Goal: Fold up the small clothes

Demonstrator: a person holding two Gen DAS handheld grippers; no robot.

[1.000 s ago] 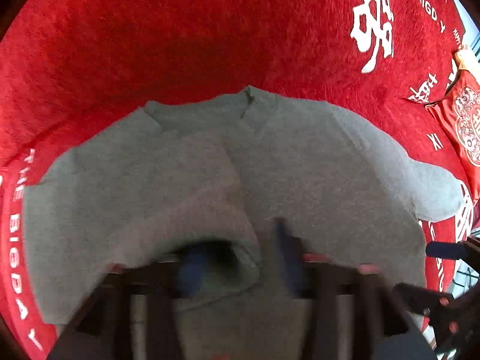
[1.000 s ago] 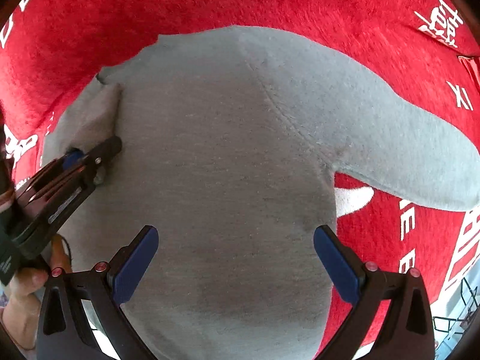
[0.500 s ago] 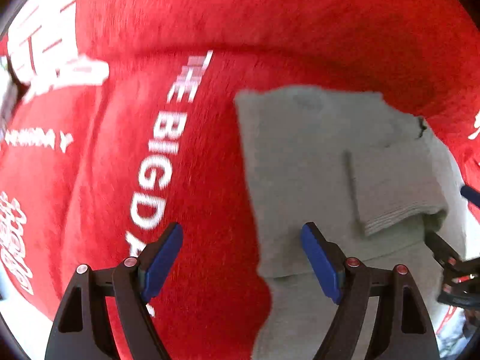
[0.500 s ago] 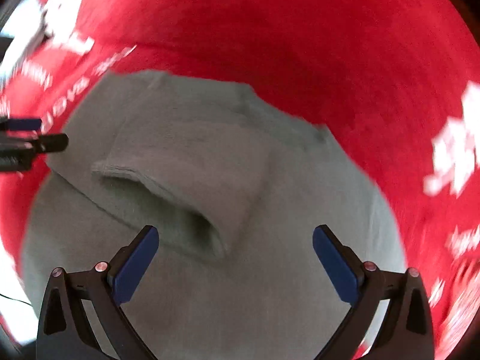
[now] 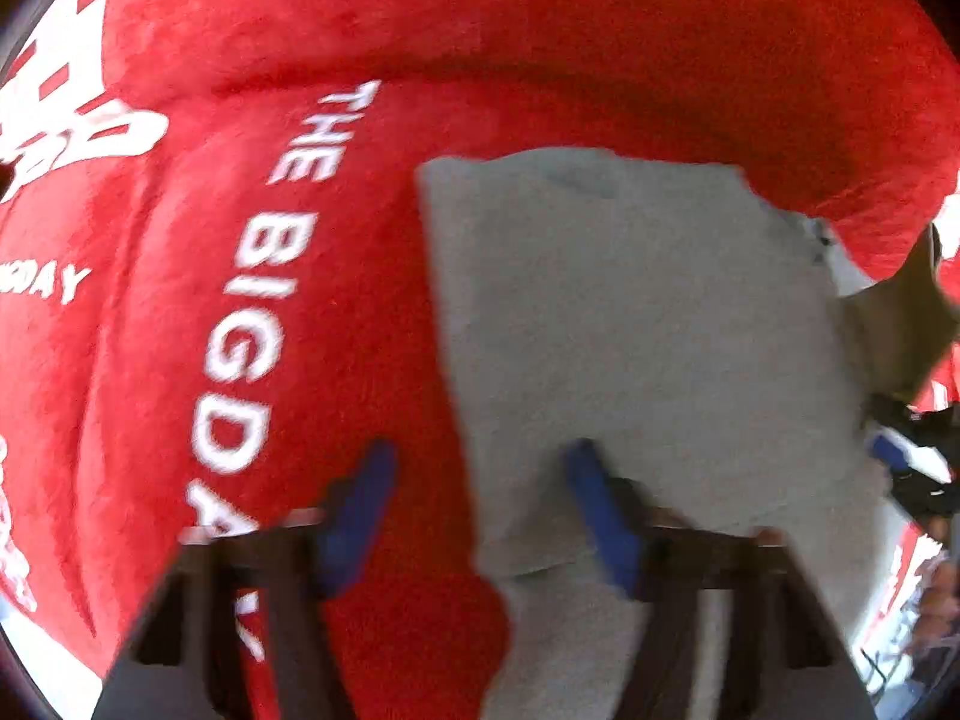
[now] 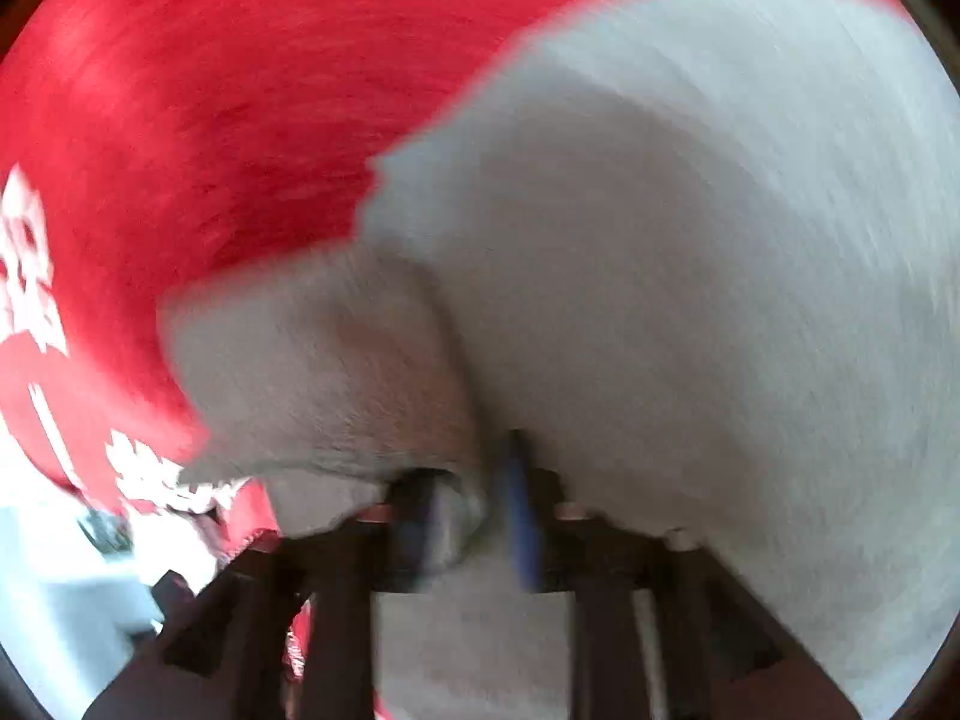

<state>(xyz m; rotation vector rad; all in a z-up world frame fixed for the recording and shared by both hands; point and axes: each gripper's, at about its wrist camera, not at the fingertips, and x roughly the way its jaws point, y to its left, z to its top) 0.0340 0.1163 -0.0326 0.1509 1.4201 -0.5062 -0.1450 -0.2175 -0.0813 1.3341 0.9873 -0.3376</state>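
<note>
The left gripper (image 5: pixel 480 504) is closing, its blue pads straddling the left edge of the soft grey knitted sweater (image 5: pixel 630 312), not yet pinching it. The sweater lies partly folded on a plush red blanket with white lettering (image 5: pixel 258 276). The right gripper (image 6: pixel 474 516) is also closing, and a bunched fold of grey knit already sits between its blurred jaws; whether they press it I cannot tell. The fabric looks light, limp and grippy, so edges and folded corners are probably the best holds.
</note>
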